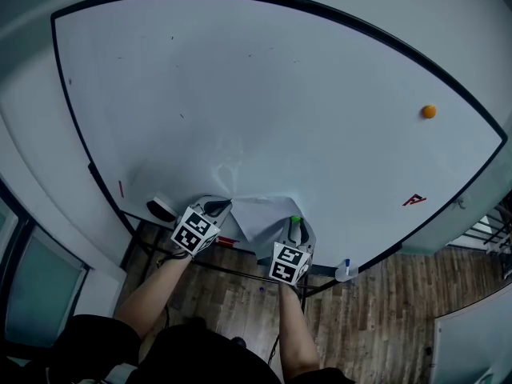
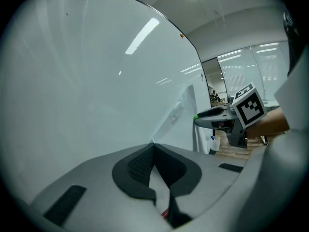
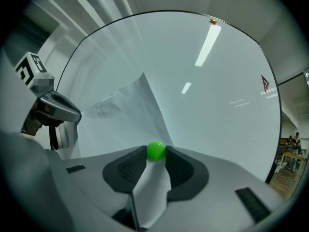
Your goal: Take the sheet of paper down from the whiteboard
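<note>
The white sheet of paper (image 1: pixel 264 214) hangs crumpled low on the whiteboard (image 1: pixel 264 94). My left gripper (image 1: pixel 221 208) is shut on the sheet's left edge; in the left gripper view the pads (image 2: pixel 140 166) meet with paper (image 2: pixel 186 105) pinched between them. My right gripper (image 1: pixel 297 226) is at the sheet's right side, shut on a green ball magnet (image 3: pixel 155 150) that sits on the paper (image 3: pixel 130 110). The sheet also runs down between the right jaws. Each gripper shows in the other's view: the right gripper (image 2: pixel 200 116) and the left gripper (image 3: pixel 72 114).
An orange magnet (image 1: pixel 429 111) sits at the board's far right and a red mark (image 1: pixel 414 200) below it. An eraser (image 1: pixel 160 209) lies on the ledge left of my left gripper. A small blue-capped bottle (image 1: pixel 345 271) stands at the ledge's right. Wooden floor (image 1: pixel 384 318) lies below.
</note>
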### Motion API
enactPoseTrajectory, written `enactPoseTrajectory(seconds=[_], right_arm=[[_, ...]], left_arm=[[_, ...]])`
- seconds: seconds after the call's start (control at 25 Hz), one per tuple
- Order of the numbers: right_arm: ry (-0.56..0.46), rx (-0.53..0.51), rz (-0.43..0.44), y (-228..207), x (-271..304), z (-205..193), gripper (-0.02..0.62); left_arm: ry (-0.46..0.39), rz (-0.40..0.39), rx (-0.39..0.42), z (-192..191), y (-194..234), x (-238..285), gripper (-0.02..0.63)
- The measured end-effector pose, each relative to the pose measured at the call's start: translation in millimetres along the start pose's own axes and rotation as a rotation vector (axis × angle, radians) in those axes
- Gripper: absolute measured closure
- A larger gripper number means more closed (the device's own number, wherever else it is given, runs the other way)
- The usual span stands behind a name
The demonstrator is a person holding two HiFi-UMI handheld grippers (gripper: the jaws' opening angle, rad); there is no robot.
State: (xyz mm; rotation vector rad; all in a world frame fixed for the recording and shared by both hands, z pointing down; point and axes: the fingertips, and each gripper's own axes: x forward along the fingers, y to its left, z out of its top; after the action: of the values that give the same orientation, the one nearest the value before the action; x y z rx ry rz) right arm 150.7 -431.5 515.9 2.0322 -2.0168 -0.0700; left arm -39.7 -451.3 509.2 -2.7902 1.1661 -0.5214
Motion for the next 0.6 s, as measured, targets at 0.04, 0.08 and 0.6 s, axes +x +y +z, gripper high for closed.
enactPoseTrajectory(seconds=[0.04,0.08,0.6], right_arm=[[-0.002,-0.003,0.000,-0.3,0.0,0.6,0.462],[-0.003,-0.003,0.000,-0.6,-0.1,0.8,0.462],[-0.004,0.036,0.001,-4.0,-1.9,1.3,0.462]], left_arm=[[0.000,0.001,-0.001,0.3,0.2,-0.3,0.584],[0.000,0.003,-0.001,0.3,0.3,-0.7,0.586],[0.013,0.025,-0.006,-7.2,5.3,-6.4,0.584]])
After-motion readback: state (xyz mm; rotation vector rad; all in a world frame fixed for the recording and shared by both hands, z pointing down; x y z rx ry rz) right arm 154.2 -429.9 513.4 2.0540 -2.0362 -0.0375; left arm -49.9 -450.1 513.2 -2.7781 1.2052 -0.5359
